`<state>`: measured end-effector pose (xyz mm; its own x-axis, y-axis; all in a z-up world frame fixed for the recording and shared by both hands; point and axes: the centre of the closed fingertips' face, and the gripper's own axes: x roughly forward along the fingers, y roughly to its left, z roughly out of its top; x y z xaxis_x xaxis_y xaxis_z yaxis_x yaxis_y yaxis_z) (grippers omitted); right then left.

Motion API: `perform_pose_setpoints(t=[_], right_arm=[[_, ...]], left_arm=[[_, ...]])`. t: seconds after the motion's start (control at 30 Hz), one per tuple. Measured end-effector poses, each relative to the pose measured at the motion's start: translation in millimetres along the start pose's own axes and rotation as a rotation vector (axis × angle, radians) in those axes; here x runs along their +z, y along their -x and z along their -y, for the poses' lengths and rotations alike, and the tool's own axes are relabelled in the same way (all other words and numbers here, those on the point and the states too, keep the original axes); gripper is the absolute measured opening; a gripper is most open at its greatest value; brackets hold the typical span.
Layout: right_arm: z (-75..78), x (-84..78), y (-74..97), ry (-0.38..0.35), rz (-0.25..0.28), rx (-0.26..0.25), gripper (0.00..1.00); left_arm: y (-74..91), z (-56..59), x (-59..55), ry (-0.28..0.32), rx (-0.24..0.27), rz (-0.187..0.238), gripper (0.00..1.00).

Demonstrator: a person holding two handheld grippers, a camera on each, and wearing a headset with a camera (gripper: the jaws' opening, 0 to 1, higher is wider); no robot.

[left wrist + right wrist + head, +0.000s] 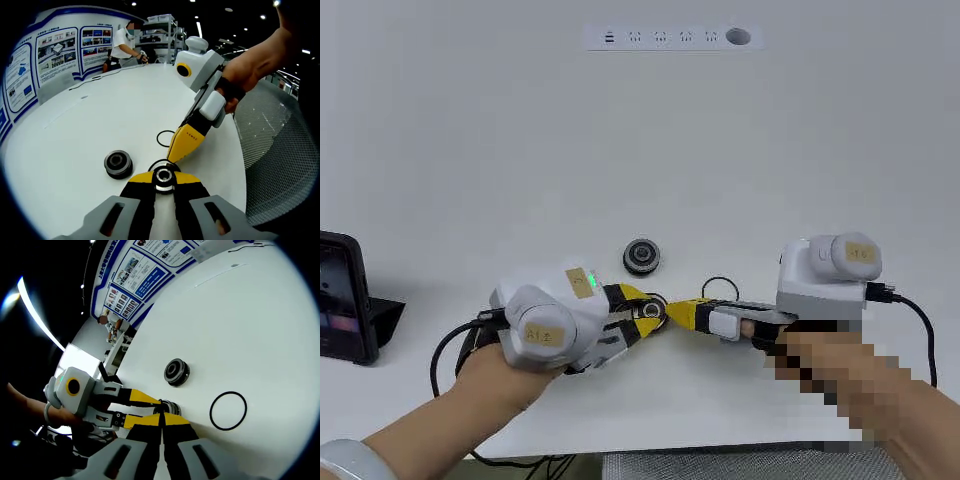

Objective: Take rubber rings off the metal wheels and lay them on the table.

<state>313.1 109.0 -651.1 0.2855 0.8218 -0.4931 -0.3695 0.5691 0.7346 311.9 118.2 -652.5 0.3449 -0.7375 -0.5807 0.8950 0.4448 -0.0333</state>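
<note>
Rubber ring [158,164]: black and thin, lifted part-way off the held wheel [164,178] at the lower centre of the left gripper view. Its raised arc reached the tip of the right gripper [176,152].

Left gripper [645,310]: jaws clamped on the held wheel, one on either side, at the lower centre of the head view.

Right gripper: jaws pressed together, apparently nipping the ring's edge, though the pinch was too small to confirm.

Loose ring [720,290]: lay flat on the tabletop [620,150], just above the right gripper's jaws in the head view.

Second wheel [642,256]: rested on the tabletop just above the held one. Its dark rim suggested a ring in place.

Step judged: one ring laid down, this one mid-removal.

Next move called for: a firm hold by the left gripper while the right drew the band over the rim, then set it beside the loose ring.
</note>
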Motion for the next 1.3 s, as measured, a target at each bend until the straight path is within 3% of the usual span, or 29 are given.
perform_pose_setpoints(t=[0.23,1.0,1.3], right_arm=[[0.4,-0.5,0.2,0.001,-0.001,-0.001,0.02],[-19.6,0.8,3.0,-0.009,0.013,0.052,0.02],[-20.8,9.4,16.9,-0.034,0.062,0.057,0.02]], left_arm=[[10.1,-3.2,13.0,-0.018,0.012,0.069,0.18],[17.4,-4.8,-3.8,0.013,0.025,0.044,0.35],[21.3,-7.9,-8.1,0.035,0.043,0.048,0.44]])
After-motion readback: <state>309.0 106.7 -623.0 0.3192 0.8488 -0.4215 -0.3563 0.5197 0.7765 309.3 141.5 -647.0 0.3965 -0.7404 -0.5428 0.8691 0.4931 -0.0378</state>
